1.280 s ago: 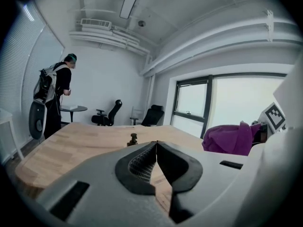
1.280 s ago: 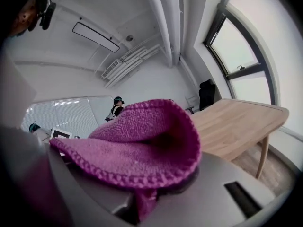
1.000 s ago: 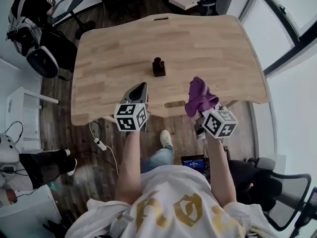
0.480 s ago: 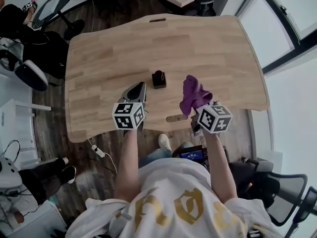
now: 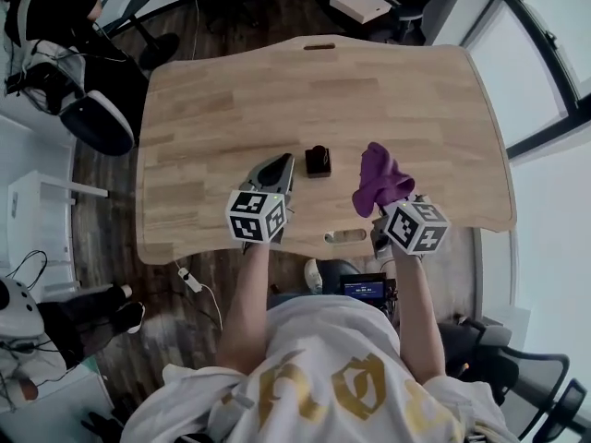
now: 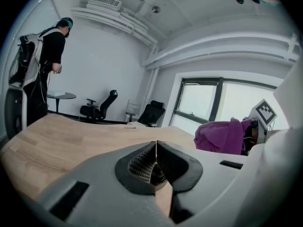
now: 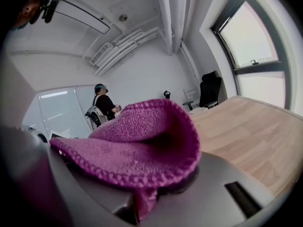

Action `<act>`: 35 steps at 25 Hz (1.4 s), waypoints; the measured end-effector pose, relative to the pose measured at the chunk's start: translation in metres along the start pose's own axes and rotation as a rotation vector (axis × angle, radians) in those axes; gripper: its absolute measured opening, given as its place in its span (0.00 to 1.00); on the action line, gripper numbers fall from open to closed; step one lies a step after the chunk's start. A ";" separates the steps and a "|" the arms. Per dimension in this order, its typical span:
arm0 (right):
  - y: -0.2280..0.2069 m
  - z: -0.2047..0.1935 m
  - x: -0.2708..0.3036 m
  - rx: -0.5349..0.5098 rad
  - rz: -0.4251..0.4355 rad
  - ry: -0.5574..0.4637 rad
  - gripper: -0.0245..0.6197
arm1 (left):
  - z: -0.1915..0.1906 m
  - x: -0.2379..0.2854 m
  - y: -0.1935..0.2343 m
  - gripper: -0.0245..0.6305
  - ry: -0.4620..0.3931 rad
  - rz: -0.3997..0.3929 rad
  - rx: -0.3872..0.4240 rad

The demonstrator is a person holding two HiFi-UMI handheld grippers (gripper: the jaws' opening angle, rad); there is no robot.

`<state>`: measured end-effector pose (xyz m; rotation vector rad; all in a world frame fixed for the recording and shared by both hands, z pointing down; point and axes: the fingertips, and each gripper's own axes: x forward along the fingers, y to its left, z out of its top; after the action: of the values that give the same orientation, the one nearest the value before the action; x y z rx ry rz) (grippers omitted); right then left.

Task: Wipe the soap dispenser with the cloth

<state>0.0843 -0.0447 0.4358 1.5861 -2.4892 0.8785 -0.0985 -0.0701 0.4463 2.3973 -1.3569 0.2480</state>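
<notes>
A small dark soap dispenser [image 5: 318, 161] stands on the wooden table [image 5: 231, 109], near its front middle. My left gripper [image 5: 280, 167] hovers just left of it, jaws shut with nothing between them [image 6: 155, 148]. My right gripper [image 5: 383, 212] is to the dispenser's right, shut on a purple cloth [image 5: 379, 178] that bunches up over its jaws. In the right gripper view the cloth [image 7: 137, 145] fills the foreground and hides the fingertips. From the left gripper view the cloth [image 6: 222, 136] shows at the right; the dispenser is out of sight there.
The table has a slot [image 5: 346, 236] near the front edge and another slot [image 5: 319, 46] at the far edge. A person with a backpack [image 5: 55, 26] stands at the far left. Office chairs [image 6: 97, 109] and a white box [image 5: 362, 4] sit beyond the table.
Both grippers have moved forward over the table toward the dispenser, the right one carrying the cloth. The jaws kept their states.
</notes>
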 end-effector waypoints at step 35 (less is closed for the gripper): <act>-0.030 -0.041 0.080 -0.046 0.052 0.189 0.10 | -0.064 0.062 0.051 0.05 0.148 -0.029 -0.019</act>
<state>0.0625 -0.0993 0.5107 1.3615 -2.4097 0.9230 -0.1072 -0.1171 0.5370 2.3302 -1.2522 0.3944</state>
